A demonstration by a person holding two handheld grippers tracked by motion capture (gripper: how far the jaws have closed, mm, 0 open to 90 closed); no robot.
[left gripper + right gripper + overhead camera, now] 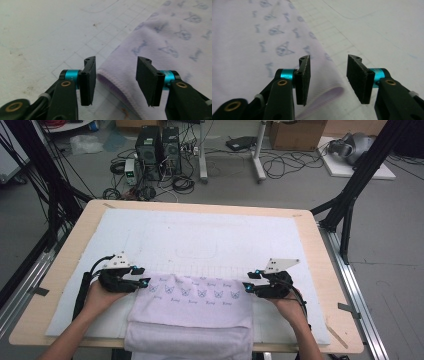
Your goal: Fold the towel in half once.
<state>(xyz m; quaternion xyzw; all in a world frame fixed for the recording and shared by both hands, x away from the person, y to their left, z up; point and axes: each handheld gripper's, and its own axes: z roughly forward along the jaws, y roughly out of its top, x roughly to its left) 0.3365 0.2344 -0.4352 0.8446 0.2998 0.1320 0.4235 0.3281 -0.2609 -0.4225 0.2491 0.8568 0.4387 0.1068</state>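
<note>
Towel [192, 305] lies folded at the near edge of the table [310, 227], its long side running left to right between my hands. My left gripper [142, 277] and right gripper [248, 281] stand spread over its two far corners, pinching nothing.

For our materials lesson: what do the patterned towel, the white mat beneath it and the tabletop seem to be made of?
Lilac towel: soft terry or fleece, judging by its fuzzy nap and stitched hem. White mat: probably matte felt or foam, scuffed, with faint grid lines. Tabletop: pale wood or laminate, smooth, with a lighter edge band.
</note>
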